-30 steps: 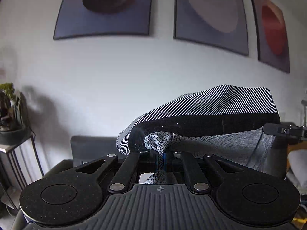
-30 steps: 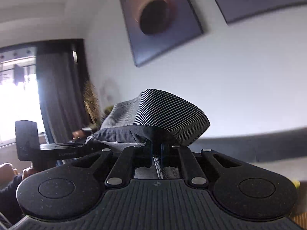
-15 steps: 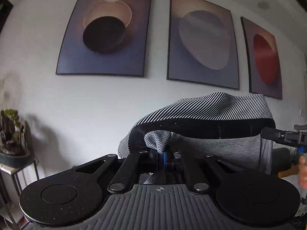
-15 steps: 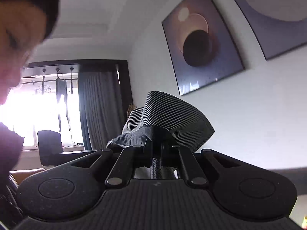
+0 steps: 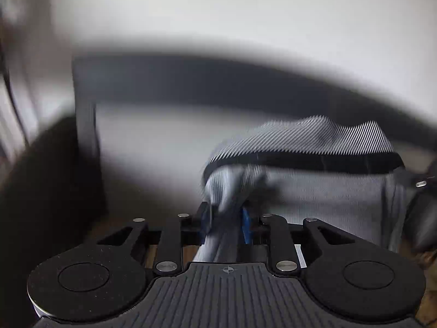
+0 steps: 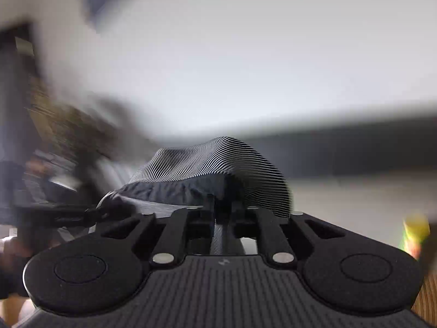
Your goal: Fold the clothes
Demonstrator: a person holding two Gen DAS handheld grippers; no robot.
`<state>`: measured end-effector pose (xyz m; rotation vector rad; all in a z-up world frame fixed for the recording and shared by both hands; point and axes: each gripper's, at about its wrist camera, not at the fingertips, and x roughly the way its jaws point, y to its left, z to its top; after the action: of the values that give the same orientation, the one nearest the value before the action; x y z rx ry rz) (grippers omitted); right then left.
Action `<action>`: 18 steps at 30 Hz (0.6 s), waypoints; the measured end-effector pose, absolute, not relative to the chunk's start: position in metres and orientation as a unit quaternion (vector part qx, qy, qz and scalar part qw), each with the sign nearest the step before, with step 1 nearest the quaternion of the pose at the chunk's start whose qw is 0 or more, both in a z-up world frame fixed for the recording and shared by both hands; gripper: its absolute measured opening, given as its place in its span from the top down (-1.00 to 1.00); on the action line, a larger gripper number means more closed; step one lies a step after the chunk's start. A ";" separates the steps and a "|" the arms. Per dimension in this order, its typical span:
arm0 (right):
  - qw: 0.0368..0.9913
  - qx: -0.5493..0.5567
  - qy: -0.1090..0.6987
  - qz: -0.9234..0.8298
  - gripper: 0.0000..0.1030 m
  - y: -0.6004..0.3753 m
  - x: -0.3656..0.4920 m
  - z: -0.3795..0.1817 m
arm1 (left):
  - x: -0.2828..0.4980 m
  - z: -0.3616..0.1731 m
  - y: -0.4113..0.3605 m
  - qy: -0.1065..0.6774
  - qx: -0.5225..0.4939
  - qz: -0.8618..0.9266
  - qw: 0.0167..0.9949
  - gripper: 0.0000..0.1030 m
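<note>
Left wrist view, near: left gripper (image 5: 225, 218) low centre, jaws part open and opening; blue pads (image 5: 245, 225) apart w/ a twist of cloth running up between them, not clearly pinched.
Left wrist view, mid: garment (image 5: 314, 147) sits ahead and to the right of the jaws; pale grey inside facing cam, dark waistband (image 5: 314, 161) across it, fine stripes on top.
Left wrist view, far: dark sofa back (image 5: 191, 82) as a blurred band, white wall (image 5: 218, 8) above; heavy motion blur.
Right wrist view, near: right gripper (image 6: 225, 217) low centre, jaws part open and opening; dark cloth strip drops down betw. them, pads not seen pressing on it.
Right wrist view, mid: same garment (image 6: 218, 158) domes straight ahead of and over the fingertips, spreading left toward the other gripper.
Right wrist view, far: wall and dark band blurred; yellow-green thing (image 6: 415, 229) at right edge, can't tell what.
Long axis: waistband runs side to side, stretched from one gripper to the other; each has one end, so neither nearer.
Key relation: cloth directly ahead of and betw. both sets of jaws, looks clear of any surface, though what lies under can't be seen.
Step, as judged: letting go of both ends together; likely a drop to lay flat.
Risk: uneven release could skew or bunch the band.
</note>
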<state>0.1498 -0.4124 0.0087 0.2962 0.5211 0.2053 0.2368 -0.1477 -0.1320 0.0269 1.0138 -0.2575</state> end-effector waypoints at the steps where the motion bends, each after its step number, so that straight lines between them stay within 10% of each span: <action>1: 0.946 0.137 0.284 0.077 -0.11 -0.409 0.167 -0.029 | 0.246 -0.169 -0.146 0.529 0.027 -0.097 0.843 0.38; 10: 0.885 0.133 0.443 0.046 -0.30 -0.404 0.099 -0.164 | 0.141 -0.245 -0.065 0.598 0.073 -0.088 0.793 0.06; 18: 0.886 0.172 0.428 -0.052 -0.35 -0.461 -0.049 -0.118 | 0.062 -0.244 -0.018 0.612 0.060 -0.018 0.789 -0.12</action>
<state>-0.0494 -0.4609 -0.1181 0.3572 0.8896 -0.1083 0.0621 -0.0175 -0.2437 0.1290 1.3173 -0.0392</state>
